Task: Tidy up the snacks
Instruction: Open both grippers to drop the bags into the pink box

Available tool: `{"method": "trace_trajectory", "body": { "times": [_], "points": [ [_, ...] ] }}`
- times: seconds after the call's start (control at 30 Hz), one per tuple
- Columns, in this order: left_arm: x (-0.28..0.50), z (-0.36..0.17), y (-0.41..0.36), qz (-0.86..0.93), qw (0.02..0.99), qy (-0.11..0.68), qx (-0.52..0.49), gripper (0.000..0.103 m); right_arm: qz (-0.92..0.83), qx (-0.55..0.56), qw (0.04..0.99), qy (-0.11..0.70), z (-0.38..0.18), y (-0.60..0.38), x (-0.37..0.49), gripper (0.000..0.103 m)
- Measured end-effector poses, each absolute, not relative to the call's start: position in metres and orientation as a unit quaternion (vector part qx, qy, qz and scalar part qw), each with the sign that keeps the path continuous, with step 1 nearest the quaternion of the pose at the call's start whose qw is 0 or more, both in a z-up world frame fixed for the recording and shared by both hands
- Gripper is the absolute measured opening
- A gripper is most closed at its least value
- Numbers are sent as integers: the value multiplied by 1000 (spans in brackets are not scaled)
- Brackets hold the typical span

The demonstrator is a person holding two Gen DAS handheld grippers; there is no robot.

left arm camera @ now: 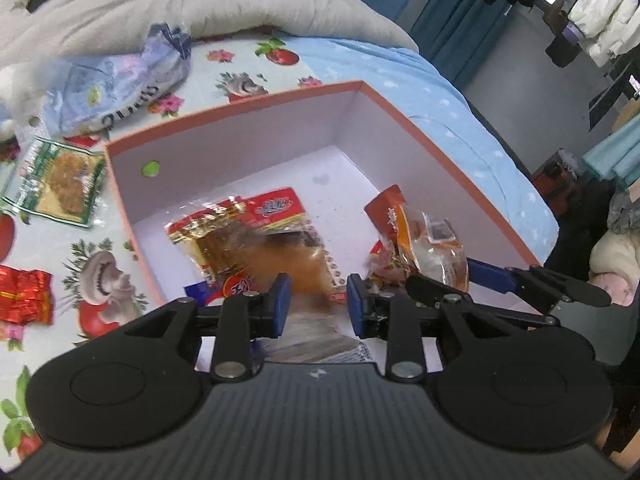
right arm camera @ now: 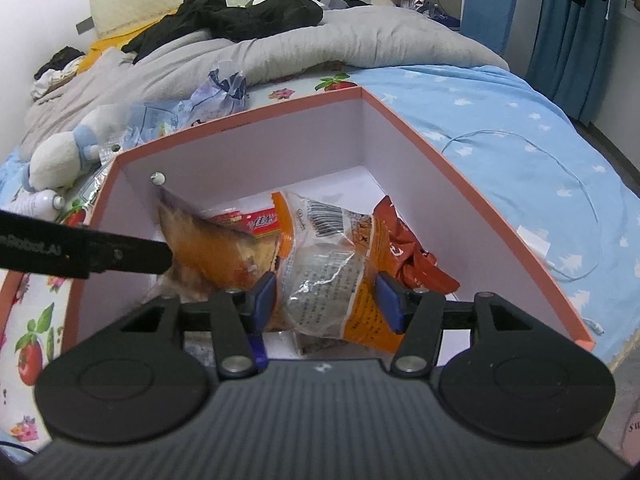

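An orange-rimmed box (left arm camera: 384, 96) with a white inside stands on the bed and also shows in the right wrist view (right arm camera: 400, 120). Several snack packets lie in it, among them a red and gold one (left arm camera: 244, 220). My left gripper (left arm camera: 318, 304) is open over the box, with a brown-orange packet (left arm camera: 304, 268) blurred between its pads. My right gripper (right arm camera: 326, 298) is open around an orange and clear wrapped snack (right arm camera: 320, 264); whether the pads touch it I cannot tell. The right gripper also shows at the right of the left wrist view (left arm camera: 492, 276).
Outside the box on the fruit-print cloth lie a green packet (left arm camera: 60, 180), a red foil packet (left arm camera: 24, 296) and a crumpled blue bag (left arm camera: 116, 80). A plush toy (right arm camera: 64, 152) and a grey duvet (right arm camera: 280, 48) lie behind.
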State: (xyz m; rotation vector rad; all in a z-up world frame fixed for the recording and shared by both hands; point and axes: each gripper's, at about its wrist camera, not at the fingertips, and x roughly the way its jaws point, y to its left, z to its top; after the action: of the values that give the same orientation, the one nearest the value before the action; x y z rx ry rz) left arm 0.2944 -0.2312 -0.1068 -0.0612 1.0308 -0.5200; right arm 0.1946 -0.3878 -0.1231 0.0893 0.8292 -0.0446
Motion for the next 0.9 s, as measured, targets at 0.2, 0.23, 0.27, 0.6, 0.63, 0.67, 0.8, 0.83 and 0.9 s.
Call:
{"method": "trace_trajectory", "body": {
  "times": [0.2, 0.23, 0.27, 0.6, 0.63, 0.67, 0.8, 0.83, 0.9],
  "points": [
    [268, -80, -213, -248, 851, 462, -34, 36, -25, 46, 917, 397, -110, -376, 171, 67],
    [262, -76, -209, -247, 853, 459, -36, 36, -25, 46, 918, 394, -107, -373, 166, 67],
    [256, -72, -205, -246, 855, 455, -38, 36, -24, 47, 919, 390, -102, -370, 160, 67],
    [176, -33, -158, -236, 878, 413, -49, 36, -11, 50, 937, 346, -67, -335, 96, 67],
    [167, -29, -154, -235, 881, 408, -50, 36, -9, 48, 939, 340, -63, -331, 89, 67],
    [158, -25, -150, -235, 883, 403, -52, 36, -7, 47, 941, 334, -60, -327, 83, 67],
    [125, -14, -134, -234, 890, 386, -62, 36, -4, 42, 949, 313, -46, -314, 59, 67],
    [116, -12, -130, -232, 892, 383, -64, 36, -3, 42, 951, 308, -44, -311, 54, 67],
    [100, -9, -122, -228, 895, 376, -69, 36, 2, 43, 954, 298, -39, -304, 42, 67]
  ]
}}
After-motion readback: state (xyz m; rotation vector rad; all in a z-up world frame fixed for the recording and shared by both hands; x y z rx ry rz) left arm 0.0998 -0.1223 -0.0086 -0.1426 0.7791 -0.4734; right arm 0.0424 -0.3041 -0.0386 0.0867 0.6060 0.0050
